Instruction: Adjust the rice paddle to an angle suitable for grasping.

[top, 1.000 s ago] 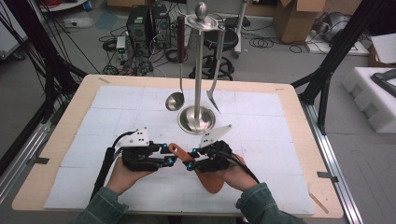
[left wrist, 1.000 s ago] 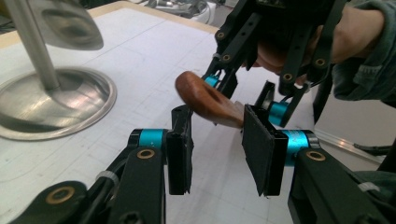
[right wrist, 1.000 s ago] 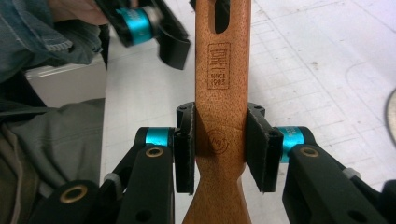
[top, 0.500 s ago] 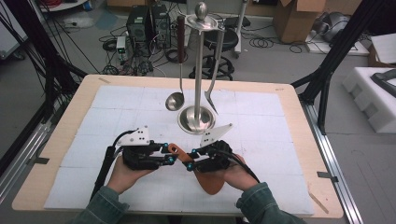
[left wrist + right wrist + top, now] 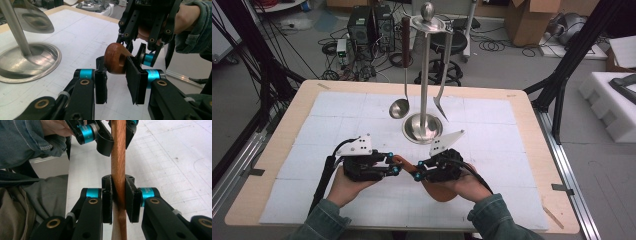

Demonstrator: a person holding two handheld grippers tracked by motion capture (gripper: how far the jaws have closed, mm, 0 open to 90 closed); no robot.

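From my seat the nearest thing is the wooden spatula, held low over the mat at about 6 o'clock from the utensil stand. Its long axis runs across me, blade toward my right forearm at 4 o'clock, looped handle end toward 10 o'clock. My right gripper is clamped on the flat of the handle, pads pressing both faces; its jaws have just been closing onto it. My left gripper sits just beside it, tip to tip, and grips the rounded hole end, having also just squeezed in. I judge the hang-up turns on that hole facing the stand. Farther off at 12 o'clock, a ladle and a metal turner hang on the stand.
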